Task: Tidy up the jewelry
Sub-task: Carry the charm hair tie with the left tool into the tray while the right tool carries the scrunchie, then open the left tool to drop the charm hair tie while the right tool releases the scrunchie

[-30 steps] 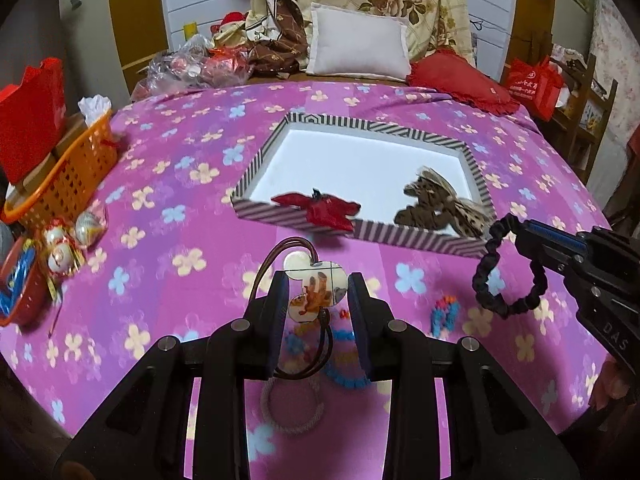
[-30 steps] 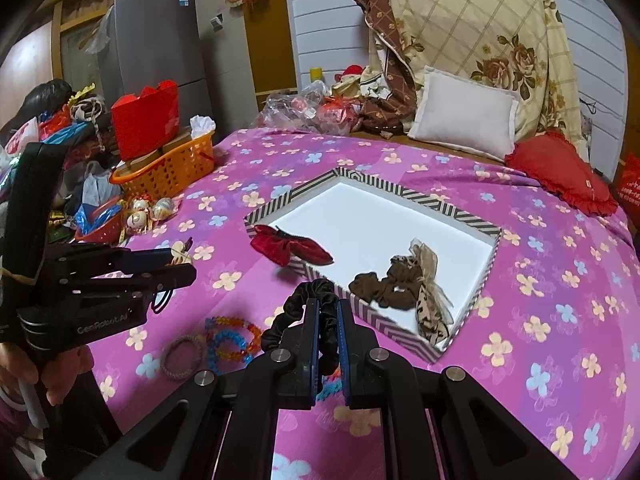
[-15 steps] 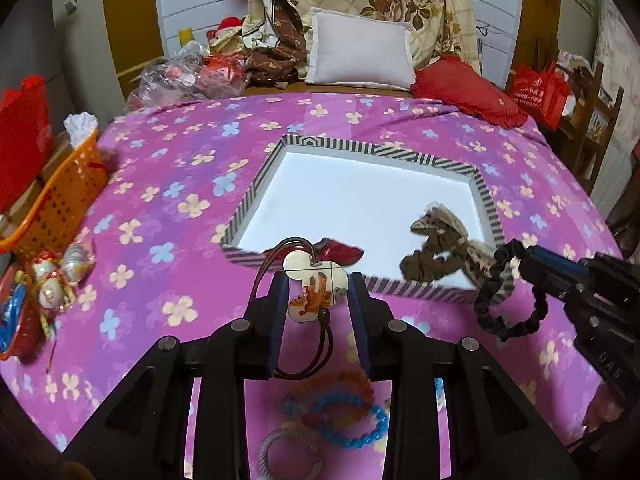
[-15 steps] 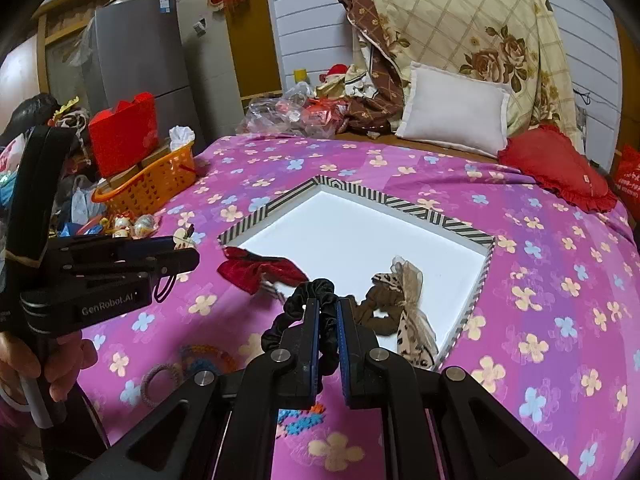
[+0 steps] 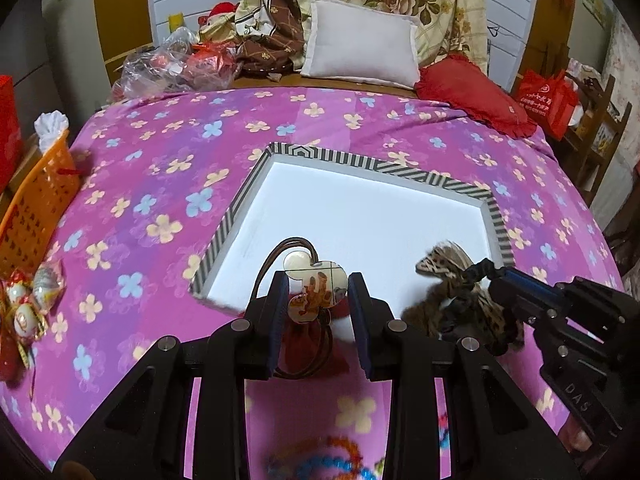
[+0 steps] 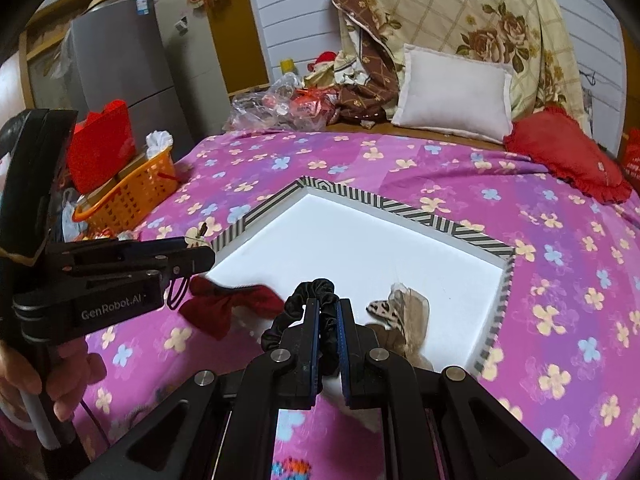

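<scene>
A white tray with a striped rim (image 5: 362, 160) (image 6: 420, 216) lies on the purple flowered bedspread. My left gripper (image 5: 318, 300) is shut on a brown cord hair tie with a cream mouse-shaped charm (image 5: 316, 280), hanging over the tray's near left edge. A red bow (image 6: 224, 304) lies across that edge, partly hidden under the left gripper in the left wrist view. My right gripper (image 6: 328, 312) is shut on a black scrunchie (image 6: 316, 292), just above a leopard-print bow (image 6: 404, 308) (image 5: 444, 256) in the tray's near part. The left gripper (image 6: 200, 256) also shows in the right wrist view.
Beaded bracelets (image 5: 320, 460) lie on the bedspread in front of the tray. An orange basket (image 5: 36, 208) (image 6: 132, 188) and wrapped sweets (image 5: 24, 304) sit at the left edge. A white pillow (image 5: 360, 52) and a red cushion (image 5: 468, 88) lie behind. A hand (image 6: 60, 368) holds the left gripper.
Both grippers have moved forward to the tray's near edge, still holding their items. The bracelets have slipped to the bottom of the left wrist view, and the red bow now sits under the left gripper.
</scene>
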